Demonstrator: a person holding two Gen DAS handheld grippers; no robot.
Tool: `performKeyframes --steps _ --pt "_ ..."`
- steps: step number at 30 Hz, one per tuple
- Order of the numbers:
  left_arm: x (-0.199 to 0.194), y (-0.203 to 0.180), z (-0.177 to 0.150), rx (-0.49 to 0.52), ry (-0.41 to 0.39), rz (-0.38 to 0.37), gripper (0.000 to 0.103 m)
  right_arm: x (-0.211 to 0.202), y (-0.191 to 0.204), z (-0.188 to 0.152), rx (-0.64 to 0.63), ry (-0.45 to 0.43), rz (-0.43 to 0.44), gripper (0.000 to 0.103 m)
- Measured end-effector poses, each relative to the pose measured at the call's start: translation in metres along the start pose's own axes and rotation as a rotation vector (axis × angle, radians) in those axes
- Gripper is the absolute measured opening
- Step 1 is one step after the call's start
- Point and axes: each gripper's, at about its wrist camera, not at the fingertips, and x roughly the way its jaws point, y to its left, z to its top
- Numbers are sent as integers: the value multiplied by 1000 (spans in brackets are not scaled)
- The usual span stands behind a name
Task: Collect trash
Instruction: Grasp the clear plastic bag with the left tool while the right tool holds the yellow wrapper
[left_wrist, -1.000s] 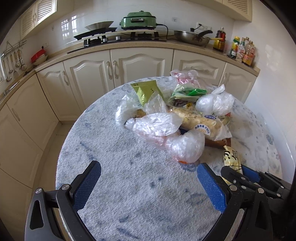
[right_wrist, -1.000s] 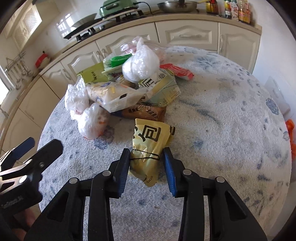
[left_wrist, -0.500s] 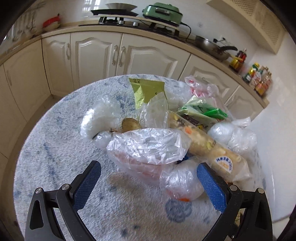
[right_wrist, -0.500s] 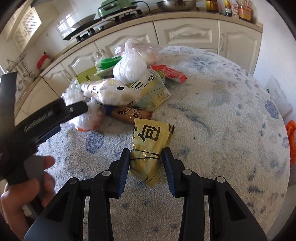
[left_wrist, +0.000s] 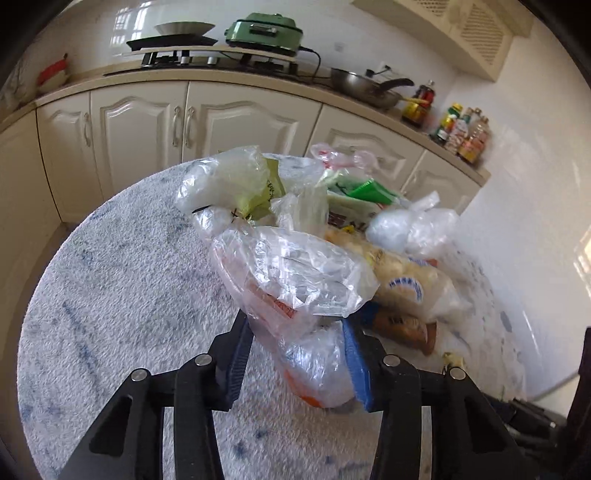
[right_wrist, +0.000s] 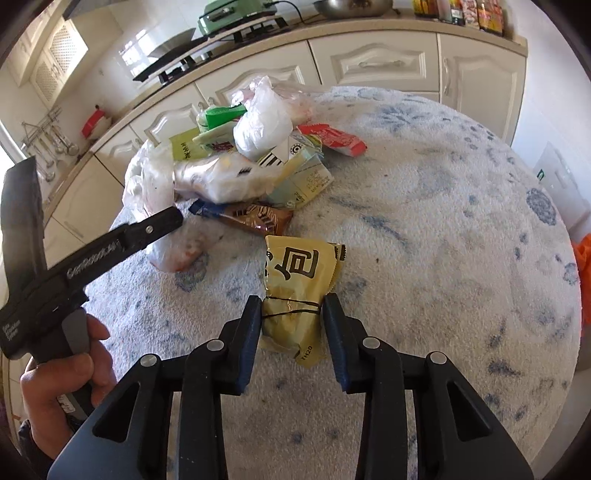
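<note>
Blue pads of the left gripper (left_wrist: 299, 354) had just been closing and pinched the clear plastic bag (left_wrist: 314, 365) at the near edge of the trash pile (right_wrist: 240, 166), likely to lift it away. Nearer than that pile on the round table (right_wrist: 443, 221), the right gripper (right_wrist: 291, 325) clenched the yellow packet (right_wrist: 295, 291) by its tied waist, presumably so both could go out together

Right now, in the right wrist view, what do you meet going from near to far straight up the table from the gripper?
right gripper → yellow packet → brown wrapper → pale green carton → white knotted plastic bag → cabinet doors → green electric cooker
</note>
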Motion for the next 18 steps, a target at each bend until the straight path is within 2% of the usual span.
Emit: performKeyframes --steps 7,12,15,16,18 --pt "-45 1 -31 68 17 -10 41 -13 -5 -11 -1 8 -16 34" --pt "-74 -7 -42 99 18 1 40 -23 -8 -16 8 2 -8 34" --pt "-86 -16 -49 116 18 -5 34 -27 -12 -19 20 -4 1 34" --pt "-84 -18 -50 122 26 -3 24 -29 -12 -20 20 -6 -3 34" --pt "-78 -21 -53 135 66 24 26 -33 -13 -23 25 -7 -2 34"
